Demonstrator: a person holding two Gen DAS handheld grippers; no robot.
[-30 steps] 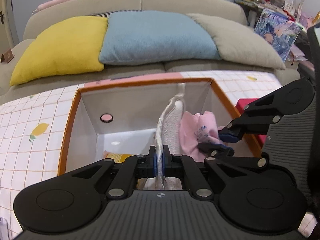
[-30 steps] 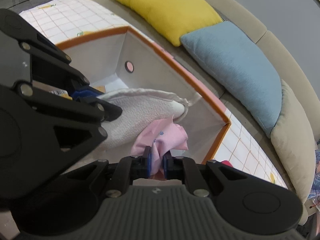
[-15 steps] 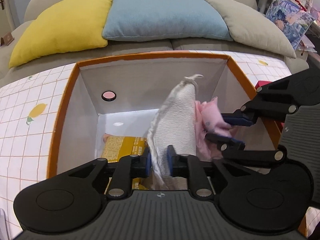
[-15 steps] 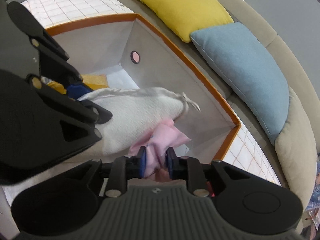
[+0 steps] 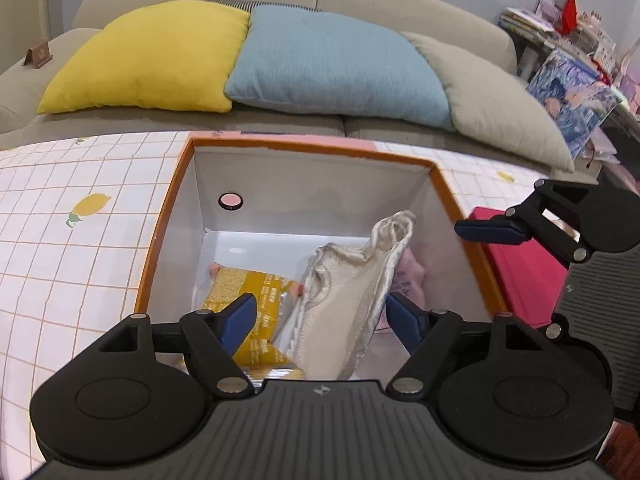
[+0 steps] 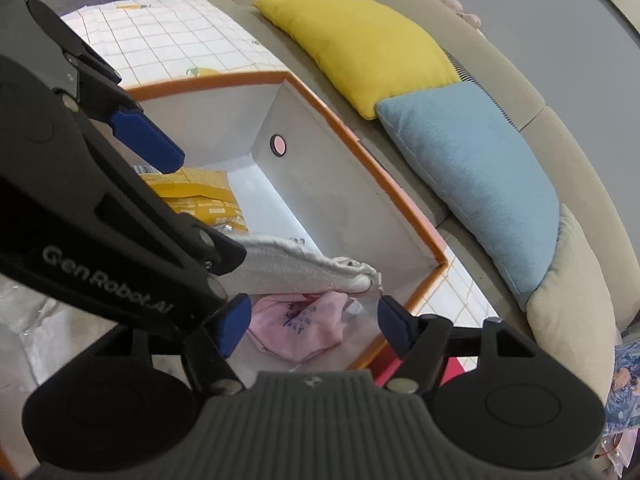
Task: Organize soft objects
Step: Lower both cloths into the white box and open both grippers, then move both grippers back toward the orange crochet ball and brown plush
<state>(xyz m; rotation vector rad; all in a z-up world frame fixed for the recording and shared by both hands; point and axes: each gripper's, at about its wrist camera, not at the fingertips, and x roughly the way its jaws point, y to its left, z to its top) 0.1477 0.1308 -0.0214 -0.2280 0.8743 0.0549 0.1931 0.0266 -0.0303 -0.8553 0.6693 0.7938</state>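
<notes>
An orange-rimmed white box [image 5: 460,204] stands on the checked cloth; it also shows in the right wrist view [image 6: 400,196]. Inside it a cream-white cloth [image 5: 348,300] leans against the right wall, over a pink cloth [image 5: 408,276]. A yellow packet [image 5: 248,292] lies on the box floor. My left gripper [image 5: 320,318] is open above the box, its fingers either side of the white cloth and apart from it. My right gripper [image 6: 314,322] is open above the pink cloth [image 6: 304,324], with the white cloth [image 6: 296,270] just beyond it.
A sofa with yellow [image 5: 148,60], blue [image 5: 336,68] and beige [image 5: 492,100] pillows lies behind the box. A red box [image 5: 524,268] sits right of the orange box. A checked lemon-print cloth [image 5: 72,240] covers the surface. Cluttered shelves stand at the far right.
Both grippers have opened and let go: the white cloth dropped from the left one, the pink cloth from the right. Both cloths now lie in the box, and both grippers have pulled back.
</notes>
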